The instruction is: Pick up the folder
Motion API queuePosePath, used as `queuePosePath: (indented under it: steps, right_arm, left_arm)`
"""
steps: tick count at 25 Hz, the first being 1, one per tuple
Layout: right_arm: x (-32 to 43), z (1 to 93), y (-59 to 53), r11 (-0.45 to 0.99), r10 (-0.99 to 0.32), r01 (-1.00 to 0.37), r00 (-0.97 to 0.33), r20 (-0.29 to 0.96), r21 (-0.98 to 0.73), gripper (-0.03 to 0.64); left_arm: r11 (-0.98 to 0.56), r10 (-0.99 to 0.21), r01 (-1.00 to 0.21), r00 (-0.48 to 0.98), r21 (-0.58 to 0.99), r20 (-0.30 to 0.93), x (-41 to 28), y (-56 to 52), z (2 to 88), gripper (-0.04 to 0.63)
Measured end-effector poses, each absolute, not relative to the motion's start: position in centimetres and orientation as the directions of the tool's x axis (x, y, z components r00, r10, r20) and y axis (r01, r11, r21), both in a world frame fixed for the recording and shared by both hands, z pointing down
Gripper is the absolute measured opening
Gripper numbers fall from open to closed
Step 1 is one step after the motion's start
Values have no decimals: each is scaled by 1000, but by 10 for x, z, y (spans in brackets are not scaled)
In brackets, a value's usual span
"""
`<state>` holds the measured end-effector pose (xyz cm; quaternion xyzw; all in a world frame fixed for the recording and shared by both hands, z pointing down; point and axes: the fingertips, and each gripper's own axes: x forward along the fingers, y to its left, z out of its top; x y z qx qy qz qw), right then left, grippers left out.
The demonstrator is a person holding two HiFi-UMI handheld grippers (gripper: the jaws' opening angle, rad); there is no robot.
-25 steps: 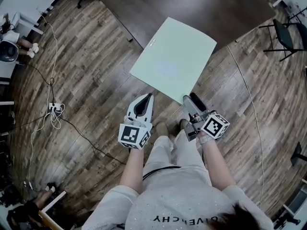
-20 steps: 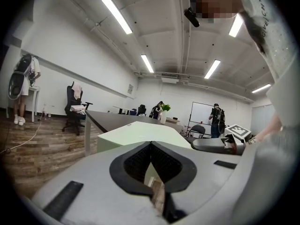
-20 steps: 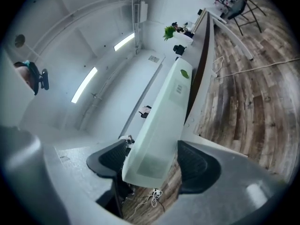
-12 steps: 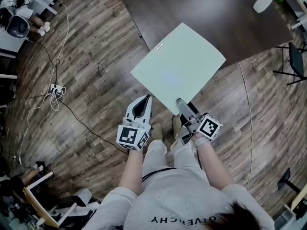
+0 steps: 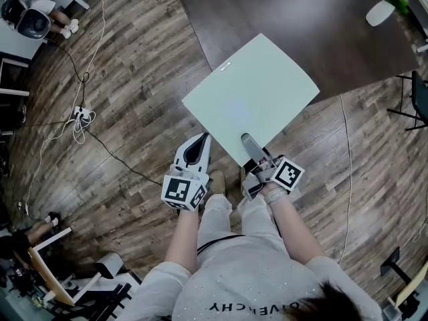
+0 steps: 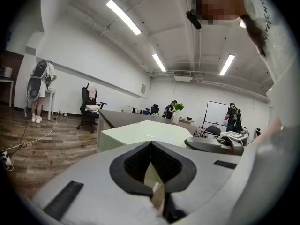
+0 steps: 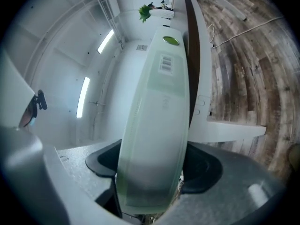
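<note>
A pale green folder (image 5: pixel 251 95) lies flat on the corner of a dark table (image 5: pixel 301 12), its near part overhanging the wooden floor. My right gripper (image 5: pixel 247 140) is at the folder's near edge, pointing level. In the right gripper view the folder (image 7: pixel 157 102) runs edge-on between the two dark pads (image 7: pixel 104 159) while the jaws are opening. My left gripper (image 5: pixel 204 138) hovers just left of that edge, its tips together on nothing. The left gripper view shows the folder (image 6: pixel 145 130) ahead and the right gripper (image 6: pixel 206 144) beside it.
A cable and power strip (image 5: pixel 80 116) lie on the floor at the left. A white vase (image 5: pixel 378 12) stands on the table's far right. A black chair (image 5: pixel 418 99) is at the right edge. Desks stand at the lower left. People stand far across the room.
My right gripper has moved left and forward from beside the folder's near corner, and the folder's edge now sits between its jaws. The left gripper has hardly shifted.
</note>
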<state>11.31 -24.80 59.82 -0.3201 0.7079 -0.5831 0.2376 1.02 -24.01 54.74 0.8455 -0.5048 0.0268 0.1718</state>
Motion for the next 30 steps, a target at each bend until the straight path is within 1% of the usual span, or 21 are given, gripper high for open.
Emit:
queuePosePath:
  steps: [10,19,25,30]
  right_arm:
    - [111,603,-257,78,-744,-62,-668,-17,-995,351]
    - [108,607,-257,52,-724,-117,-688,44,-992,342]
    - [111,609,-256,33,-730,-116,-682,55,-993,275]
    - [111,608,-256,23,-741,-111,-669,58,-994,258]
  left_arm:
    - [-413,-851,-870,474,269,227,7,-240,556,-2]
    - [-410,-847,-864,479,291,229,5,-239,559,-2]
    - [-410,-845,-863,481,295,235,1,-238,560,-2]
    - [-404,-850,-864,476,301,227,-13,-240,558,-2]
